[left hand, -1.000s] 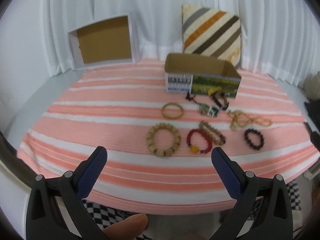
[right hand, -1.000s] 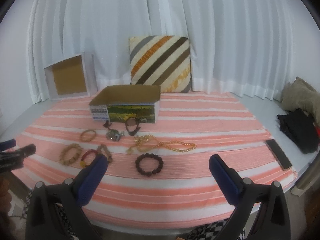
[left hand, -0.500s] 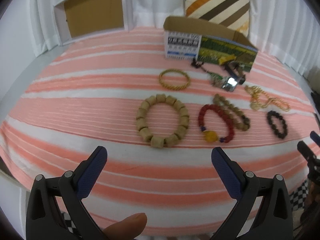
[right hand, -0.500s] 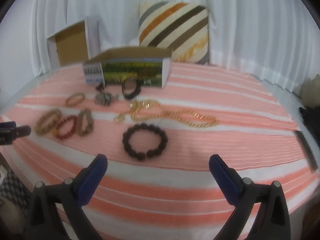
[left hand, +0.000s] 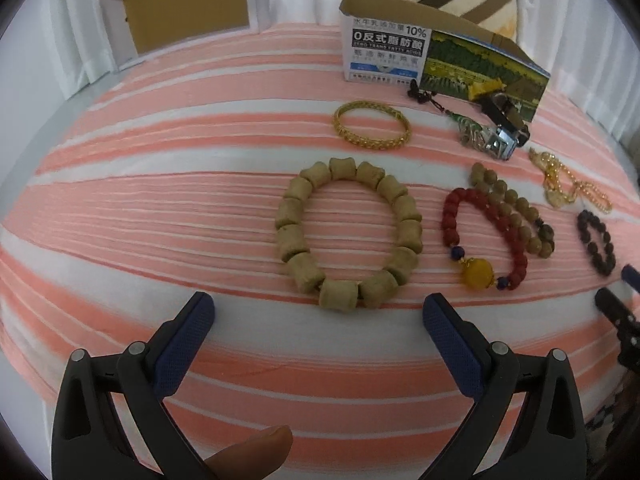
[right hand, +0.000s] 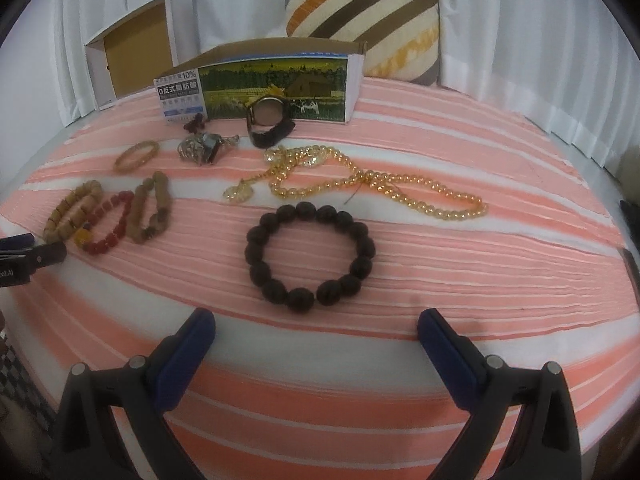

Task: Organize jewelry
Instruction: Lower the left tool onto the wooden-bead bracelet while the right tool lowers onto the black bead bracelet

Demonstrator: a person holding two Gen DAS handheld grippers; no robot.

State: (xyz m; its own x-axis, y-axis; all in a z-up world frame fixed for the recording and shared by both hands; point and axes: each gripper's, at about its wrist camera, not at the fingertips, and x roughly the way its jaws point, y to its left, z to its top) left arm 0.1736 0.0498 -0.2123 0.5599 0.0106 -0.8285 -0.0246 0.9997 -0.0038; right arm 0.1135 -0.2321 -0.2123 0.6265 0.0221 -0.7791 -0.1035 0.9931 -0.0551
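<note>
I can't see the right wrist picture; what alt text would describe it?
Open blue-tipped tongs hover just short of a dark beaded bracelet on a pink-and-white striped cloth. Beyond lie a gold bead necklace, a watch, more bracelets at left, and an open cardboard box.

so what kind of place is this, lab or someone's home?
Likely a home, perhaps a bed or daybed: a pink striped cover, a striped cushion against white curtains, and jewelry laid before a reused cardboard box.
</note>
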